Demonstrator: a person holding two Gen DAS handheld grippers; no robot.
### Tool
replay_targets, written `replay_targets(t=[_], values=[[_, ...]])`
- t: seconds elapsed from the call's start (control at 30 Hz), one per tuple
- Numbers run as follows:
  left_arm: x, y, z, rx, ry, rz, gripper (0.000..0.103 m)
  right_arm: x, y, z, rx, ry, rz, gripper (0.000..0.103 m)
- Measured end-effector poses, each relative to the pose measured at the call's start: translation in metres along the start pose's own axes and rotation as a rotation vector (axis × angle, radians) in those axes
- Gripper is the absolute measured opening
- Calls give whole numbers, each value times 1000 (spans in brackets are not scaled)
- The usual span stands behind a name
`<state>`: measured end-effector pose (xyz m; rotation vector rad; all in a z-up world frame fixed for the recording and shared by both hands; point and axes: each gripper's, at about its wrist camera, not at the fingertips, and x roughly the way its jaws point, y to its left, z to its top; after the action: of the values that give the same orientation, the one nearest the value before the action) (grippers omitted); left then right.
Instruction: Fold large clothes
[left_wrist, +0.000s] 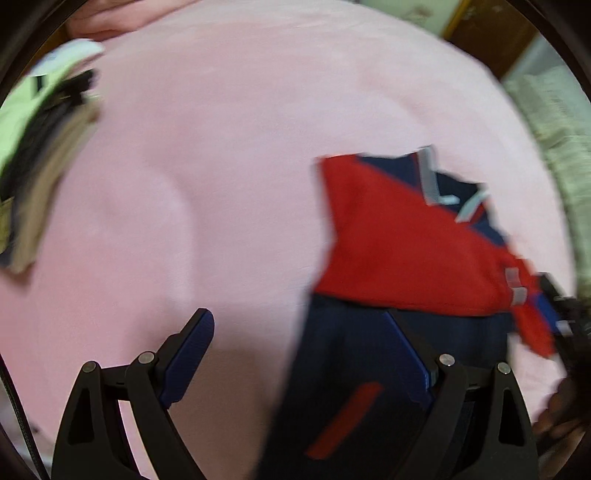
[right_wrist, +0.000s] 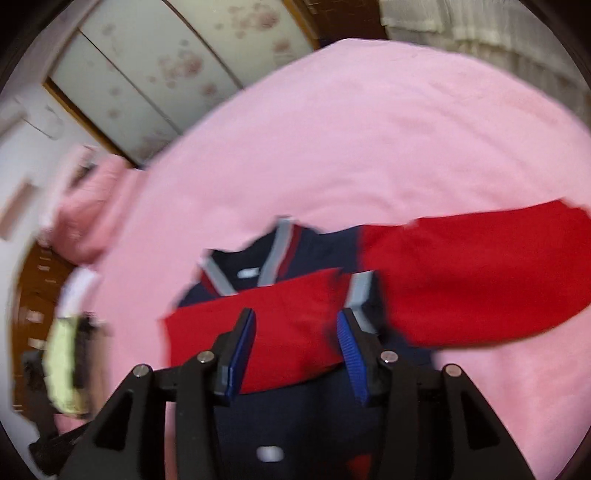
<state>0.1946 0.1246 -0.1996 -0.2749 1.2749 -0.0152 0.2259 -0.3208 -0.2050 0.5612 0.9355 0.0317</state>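
both grippers, left and right, hang spread above the red-and-navy jacket

Below me a pink bedsheet covers the whole surface. A pile of folded clothes, green, black and beige, lies at its left edge. Beyond the sheet I see floral sliding panels and a pale curtain.

A pink bedspread covers the bed, with floral sliding panels in wooden frames behind.
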Motion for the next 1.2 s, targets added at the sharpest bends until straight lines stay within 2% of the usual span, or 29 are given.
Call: replay_targets(t=[0.07, 0.1, 0.13, 0.17, 0.23, 0.3, 0.37, 0.43, 0.5, 0.53, 0.6, 0.67, 0.73, 0.77, 0.83, 0.9, 1.0, 1.07, 1.17, 1.2], values=[[4, -15, 11, -10, -2, -81, 86, 22, 6, -9, 45, 86, 113, 45], [13, -26, 23, -12, 9, -124, 80, 35, 7, -12, 75, 127, 151, 34], [25, -37, 37, -6, 33, -161, 57, 48, 9, -17, 104, 169, 190, 23], [32, -44, 41, -3, 57, -182, 32, 60, 12, -22, 121, 199, 207, 5], [53, -64, 63, -3, 125, -211, 14, 75, 17, -29, 132, 232, 219, 2], [68, -71, 64, 5, 155, -218, 13, 84, 20, -32, 132, 249, 247, 1], [87, -75, 56, 22, 180, -171, 9, 89, 20, -31, 96, 250, 207, 1], [99, -77, 60, 14, 180, -140, 7, 87, 15, -25, 44, 211, 128, 1], [98, -64, 61, -12, 154, -109, 4, 76, -8, -13, 14, 149, -31, 0], [99, -58, 61, -22, 150, -100, 2, 70, -24, -8, 30, 127, -84, 0], [107, -46, 62, -55, 159, -135, 1, 58, -48, -3, 69, 103, -82, 0], [108, -38, 61, -100, 161, -158, 1, 41, -43, 0, -31, 36, -175, 0], [109, -39, 61, -114, 159, -149, 1, 28, -32, 1, -124, -36, -328, 0], [108, -40, 60, -112, 155, -140, 1, 23, -30, 3, -137, -58, -342, 0], [108, -49, 57, -105, 134, -125, 1, 11, -24, 7, -127, -117, -305, 0], [95, -59, 58, -90, 94, -147, 1, 9, -7, 11, -149, -128, -194, 0], [79, -74, 61, -48, 36, -205, 2, 31, 20, 10, -178, -28, -6, 0], [80, -83, 68, -38, 18, -237, 2, 57, 30, 4, -120, 47, 107, 0], [93, -87, 80, -65, 12, -258, 2, 94, 33, -5, 14, 144, 221, 0], [100, -91, 84, -80, 9, -258, 2, 107, 35, -7, 27, 165, 220, 0]])
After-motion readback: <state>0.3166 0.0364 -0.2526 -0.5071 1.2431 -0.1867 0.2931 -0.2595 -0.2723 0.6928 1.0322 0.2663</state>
